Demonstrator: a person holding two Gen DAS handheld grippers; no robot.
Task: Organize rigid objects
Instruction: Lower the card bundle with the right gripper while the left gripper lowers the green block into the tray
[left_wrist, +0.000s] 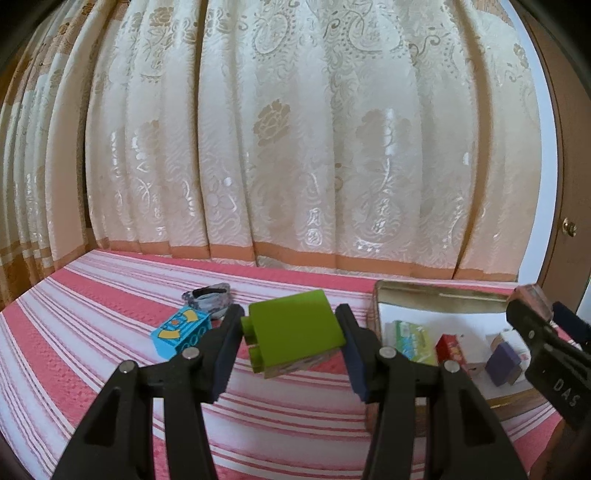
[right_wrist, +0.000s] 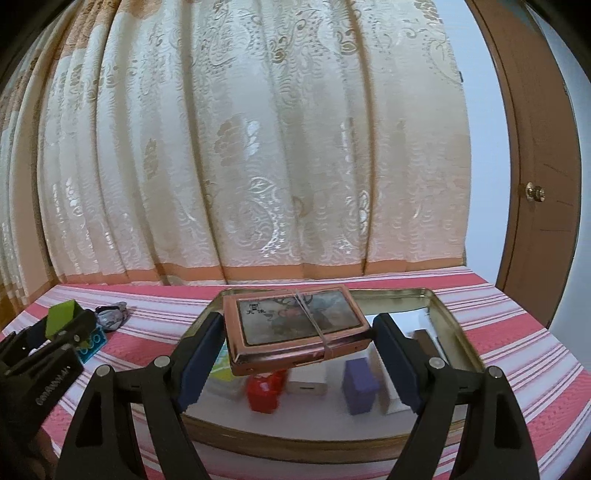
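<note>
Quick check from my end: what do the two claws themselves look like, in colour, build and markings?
Both match. The left claw and right claw have matte black plastic frames with triangular cut-outs, silver round rivets at the joints, and dark blue ridged pads on the finger faces. White lettering is printed on the side of each body. No cables or sleeves are visible.

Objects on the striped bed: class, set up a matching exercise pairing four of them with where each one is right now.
Things:
1. green block
2. pink-framed case
3. purple block
4. blue toy block

Places:
A. standing inside the metal tray
B. lying on the striped cover
C. gripped in the left tongs
D. gripped in the right tongs, above the tray

Pairs: 1-C, 2-D, 3-A, 4-B
</note>
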